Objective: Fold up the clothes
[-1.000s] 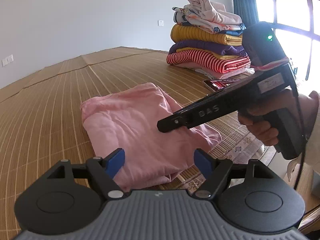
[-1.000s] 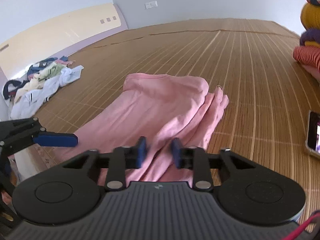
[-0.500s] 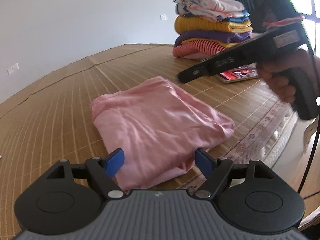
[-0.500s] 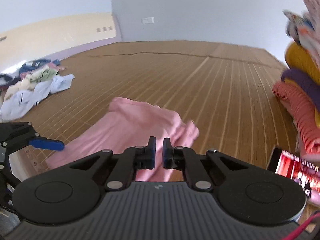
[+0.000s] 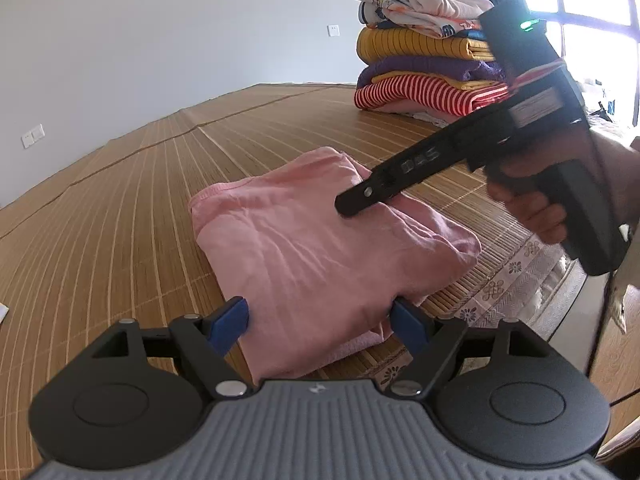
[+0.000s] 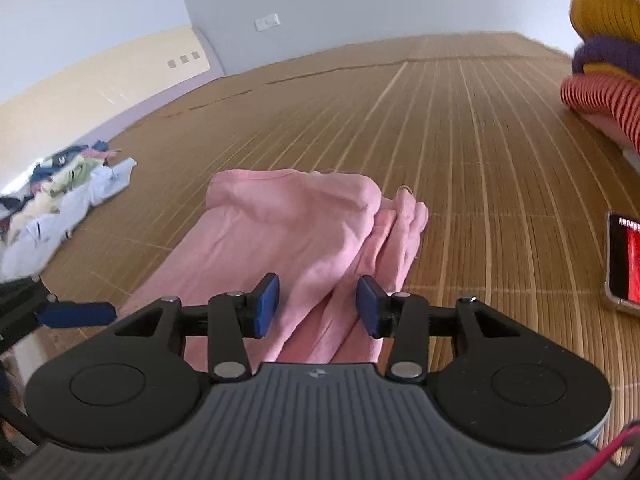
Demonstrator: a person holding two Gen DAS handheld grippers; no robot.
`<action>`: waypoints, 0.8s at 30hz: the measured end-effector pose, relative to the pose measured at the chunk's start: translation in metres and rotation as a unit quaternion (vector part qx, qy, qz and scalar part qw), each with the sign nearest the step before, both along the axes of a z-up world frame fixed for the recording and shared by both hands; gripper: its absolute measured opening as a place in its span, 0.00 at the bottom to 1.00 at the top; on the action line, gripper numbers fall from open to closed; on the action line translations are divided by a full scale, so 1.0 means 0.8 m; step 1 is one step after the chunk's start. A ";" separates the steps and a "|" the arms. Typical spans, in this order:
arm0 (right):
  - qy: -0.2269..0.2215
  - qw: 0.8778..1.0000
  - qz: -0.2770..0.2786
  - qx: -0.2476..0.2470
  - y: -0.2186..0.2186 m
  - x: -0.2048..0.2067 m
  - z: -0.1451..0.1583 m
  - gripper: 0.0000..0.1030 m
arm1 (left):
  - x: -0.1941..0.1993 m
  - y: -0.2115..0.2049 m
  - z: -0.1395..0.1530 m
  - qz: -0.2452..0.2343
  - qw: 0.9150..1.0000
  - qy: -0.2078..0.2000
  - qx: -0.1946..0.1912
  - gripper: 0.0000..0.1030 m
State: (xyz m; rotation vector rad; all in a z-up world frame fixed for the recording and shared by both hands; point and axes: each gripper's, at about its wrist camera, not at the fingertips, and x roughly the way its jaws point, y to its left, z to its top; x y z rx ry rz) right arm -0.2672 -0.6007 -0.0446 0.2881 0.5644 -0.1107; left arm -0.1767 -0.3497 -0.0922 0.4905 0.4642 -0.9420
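Observation:
A pink garment (image 5: 320, 248) lies folded on the bamboo mat (image 5: 120, 220). In the left wrist view my left gripper (image 5: 318, 324) is open, and the garment's near edge lies between its blue pads (image 5: 228, 324) without being pinched. My right gripper (image 6: 318, 306) is low over the garment's layered right side (image 6: 392, 240). Its jaws are opening, and cloth shows between them but is not pressed. From the left wrist view the right gripper's tip (image 5: 352, 204) hovers over the top of the fold, held by a hand (image 5: 536, 200).
A tall stack of folded clothes (image 5: 424, 60) stands at the back right, with a lit phone (image 6: 624, 264) on the mat near it. A heap of unfolded clothes (image 6: 60, 196) lies far left. The mat's patterned border (image 5: 512, 280) runs close on the right.
The right gripper was raised with its jaws shut half a second ago. It is now back down over the garment with its jaws parted. The left gripper stayed put and open.

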 end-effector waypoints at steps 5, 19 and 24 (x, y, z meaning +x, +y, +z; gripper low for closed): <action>-0.010 0.999 0.009 -0.046 0.017 0.006 -0.004 0.26 | 0.003 0.001 -0.003 0.003 1.000 0.008 -0.005 0.77; -0.057 0.993 0.013 -0.102 0.009 -0.017 0.045 0.07 | 0.009 0.004 -0.006 0.020 1.000 0.011 0.001 0.79; -0.003 0.995 0.026 -0.098 0.006 0.000 0.008 0.14 | 0.020 0.008 -0.009 0.045 0.998 0.033 0.005 0.80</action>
